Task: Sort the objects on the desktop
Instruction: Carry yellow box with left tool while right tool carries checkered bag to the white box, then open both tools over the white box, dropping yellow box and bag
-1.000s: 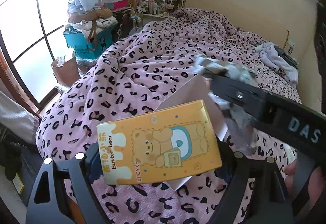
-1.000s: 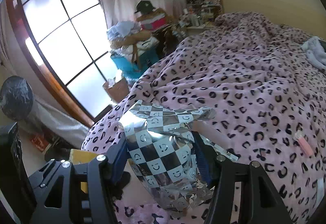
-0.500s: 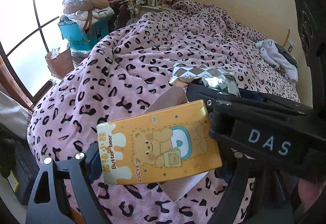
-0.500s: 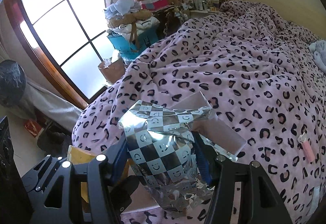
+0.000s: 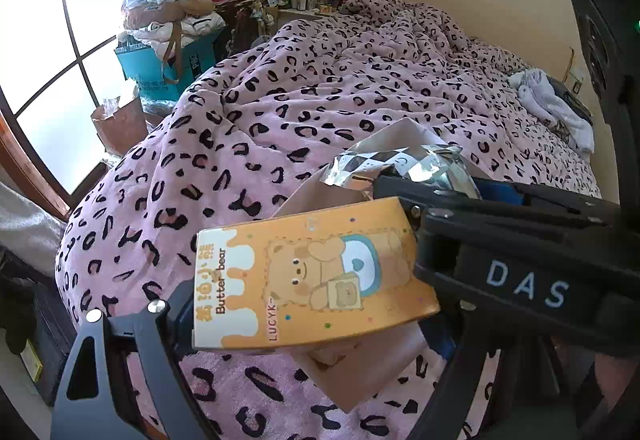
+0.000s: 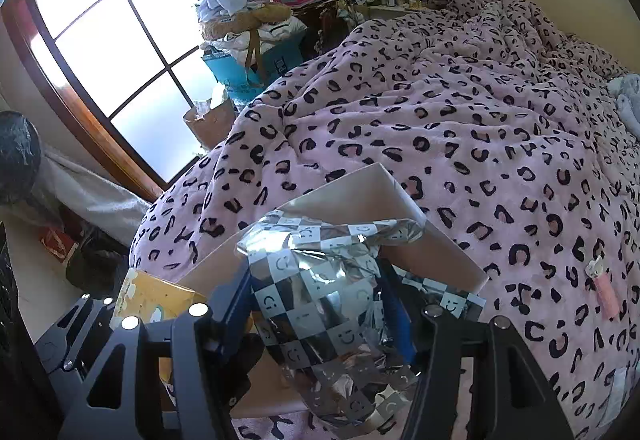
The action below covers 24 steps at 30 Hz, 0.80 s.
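My left gripper (image 5: 308,280) is shut on an orange "Butter bear" carton (image 5: 312,276), held flat across its jaws. The right gripper (image 6: 316,300) is shut on a crumpled silver checkered foil bag (image 6: 320,280). Both hang just above an open tan cardboard box (image 6: 360,192) lying on the pink leopard-print bedcover (image 6: 460,120). The two grippers are side by side and close together. The foil bag (image 5: 400,160) shows just beyond the carton in the left wrist view, and the carton's corner (image 6: 156,300) shows at the lower left in the right wrist view.
A small pink item (image 6: 604,288) lies on the cover to the right. White clothes (image 5: 552,108) sit at the bed's far right. Left of the bed stand a teal bag (image 5: 156,68) piled with things, a brown paper bag (image 5: 120,124) and a large window (image 6: 100,20).
Both grippers have sunk toward the bed and the cardboard box with their loads. In the left wrist view the right gripper has come in closer beside the carton.
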### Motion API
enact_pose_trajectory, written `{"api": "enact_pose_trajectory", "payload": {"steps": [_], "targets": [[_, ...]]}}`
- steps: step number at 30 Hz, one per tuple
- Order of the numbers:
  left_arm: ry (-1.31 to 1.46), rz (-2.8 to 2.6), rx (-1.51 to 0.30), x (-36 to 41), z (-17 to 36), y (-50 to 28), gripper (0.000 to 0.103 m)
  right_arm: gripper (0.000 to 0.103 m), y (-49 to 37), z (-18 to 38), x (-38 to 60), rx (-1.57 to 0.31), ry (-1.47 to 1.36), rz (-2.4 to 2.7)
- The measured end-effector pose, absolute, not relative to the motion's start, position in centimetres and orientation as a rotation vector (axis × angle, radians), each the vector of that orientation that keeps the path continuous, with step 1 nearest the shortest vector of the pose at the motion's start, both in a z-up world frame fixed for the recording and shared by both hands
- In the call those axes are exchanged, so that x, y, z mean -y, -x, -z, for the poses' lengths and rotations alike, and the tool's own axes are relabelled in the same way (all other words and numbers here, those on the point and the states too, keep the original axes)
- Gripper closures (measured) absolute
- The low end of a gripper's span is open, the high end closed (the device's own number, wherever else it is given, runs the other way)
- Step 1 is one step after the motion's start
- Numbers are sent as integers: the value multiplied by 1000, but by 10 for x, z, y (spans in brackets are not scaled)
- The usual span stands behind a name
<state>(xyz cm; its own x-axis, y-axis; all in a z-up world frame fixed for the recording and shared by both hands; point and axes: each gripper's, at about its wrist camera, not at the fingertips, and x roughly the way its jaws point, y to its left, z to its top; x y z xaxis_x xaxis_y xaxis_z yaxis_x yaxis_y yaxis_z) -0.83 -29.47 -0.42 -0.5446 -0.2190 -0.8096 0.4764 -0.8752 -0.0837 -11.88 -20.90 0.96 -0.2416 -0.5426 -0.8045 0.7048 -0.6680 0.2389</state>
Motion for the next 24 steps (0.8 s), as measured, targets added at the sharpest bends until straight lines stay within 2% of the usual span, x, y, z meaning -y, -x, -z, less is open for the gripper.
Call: {"api": "enact_pose_trajectory", "payload": {"steps": [9, 13, 24], "targets": [[-1214, 2455, -452, 294, -1, 6, 15, 41, 123, -18, 205, -170, -1204, 1963], [-1190, 2491, -472, 295, -6, 1, 8, 39, 129, -22, 202, -109, -1215, 1941], [-1174, 2487, -483, 300, -9, -7, 8, 39, 127, -33, 190, -78, -1191, 1981]]}}
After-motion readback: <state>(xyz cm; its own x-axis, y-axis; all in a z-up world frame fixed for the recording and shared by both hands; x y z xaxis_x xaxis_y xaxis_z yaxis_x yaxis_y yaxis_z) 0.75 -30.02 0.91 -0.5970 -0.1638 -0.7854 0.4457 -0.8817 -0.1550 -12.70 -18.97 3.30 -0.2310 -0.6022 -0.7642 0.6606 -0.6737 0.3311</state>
